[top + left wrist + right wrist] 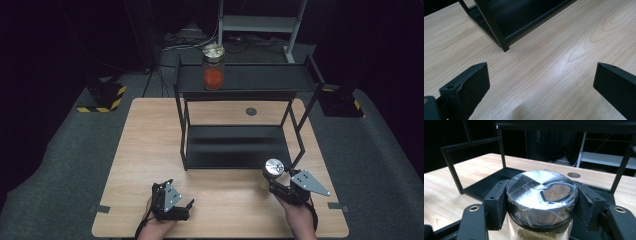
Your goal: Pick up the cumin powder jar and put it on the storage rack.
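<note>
**Desk:** What did the right gripper (274,176) have at that moment?

**Photographer:** Its jaws were clamped on a glass jar (541,225) just under the silver lid (541,195), one pad on each side. The lid was wrapped in clear tape, with a brownish patch on top. The jar stood at the near right of the wooden table (145,150), just beside the front right leg of the black two-tier shelf (235,145).

**Desk:** How would it handle?

**Photographer:** Rigid, breakable and likely slippery, I judged; the neck below the lid rim looked the safest hold. Brownish contents showed inside; its weight could not be read.

**Desk:** And the hands?

**Photographer:** The right hand (300,217) came in from the near edge, gripper angled left and away. The left gripper (177,202) sat low at the near left, jaws spread wide over bare wood, holding nothing.

**Desk:** Anything else?

**Photographer:** A second jar (213,66), orange inside, stood on the top tier's left.
</note>
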### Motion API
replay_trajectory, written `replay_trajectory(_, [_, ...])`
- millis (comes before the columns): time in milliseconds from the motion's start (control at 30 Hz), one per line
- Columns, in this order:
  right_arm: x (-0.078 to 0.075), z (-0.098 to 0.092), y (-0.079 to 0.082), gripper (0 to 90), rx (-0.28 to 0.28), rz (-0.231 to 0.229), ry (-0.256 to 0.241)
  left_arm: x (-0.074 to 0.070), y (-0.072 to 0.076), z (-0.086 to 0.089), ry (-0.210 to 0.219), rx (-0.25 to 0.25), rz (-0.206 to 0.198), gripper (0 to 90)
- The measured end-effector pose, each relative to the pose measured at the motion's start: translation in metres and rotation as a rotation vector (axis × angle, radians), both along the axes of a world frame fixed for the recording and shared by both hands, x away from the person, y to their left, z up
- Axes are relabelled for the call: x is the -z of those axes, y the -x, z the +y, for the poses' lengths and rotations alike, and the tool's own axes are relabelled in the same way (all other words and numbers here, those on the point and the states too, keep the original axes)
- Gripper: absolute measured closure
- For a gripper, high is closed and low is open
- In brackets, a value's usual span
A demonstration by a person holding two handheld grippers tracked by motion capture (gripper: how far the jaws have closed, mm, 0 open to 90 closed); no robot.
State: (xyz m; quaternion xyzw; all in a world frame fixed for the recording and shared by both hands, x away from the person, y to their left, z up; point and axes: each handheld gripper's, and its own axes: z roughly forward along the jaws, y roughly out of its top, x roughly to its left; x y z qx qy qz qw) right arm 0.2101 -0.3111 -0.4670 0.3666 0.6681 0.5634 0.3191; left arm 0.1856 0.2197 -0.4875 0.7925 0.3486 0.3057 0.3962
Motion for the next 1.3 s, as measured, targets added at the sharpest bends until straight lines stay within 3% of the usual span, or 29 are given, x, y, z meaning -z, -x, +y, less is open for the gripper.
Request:
replay_trajectory(333, [-0.024,0.0,-0.002,34.2,0.002,-0.047,0.003,0.0,0.003,-0.008,-0.055,0.01,-0.019,1.1])
replay_trajectory(567, [-0.045,0.002,-0.01,34.2,0.004,-0.062,0.006,0.001,0.003,-0.005,-0.035,0.006,-0.018,1.1])
replay_trajectory(900, [-0.075,0.007,-0.019,34.2,0.004,-0.089,-0.007,0.0,0.003,-0.006,-0.041,0.008,-0.018,1.1])
replay_trajectory(1300, [-0.102,0.014,-0.024,34.2,-0.009,-0.12,-0.03,0.001,0.003,-0.004,-0.027,0.005,-0.02,1.1])
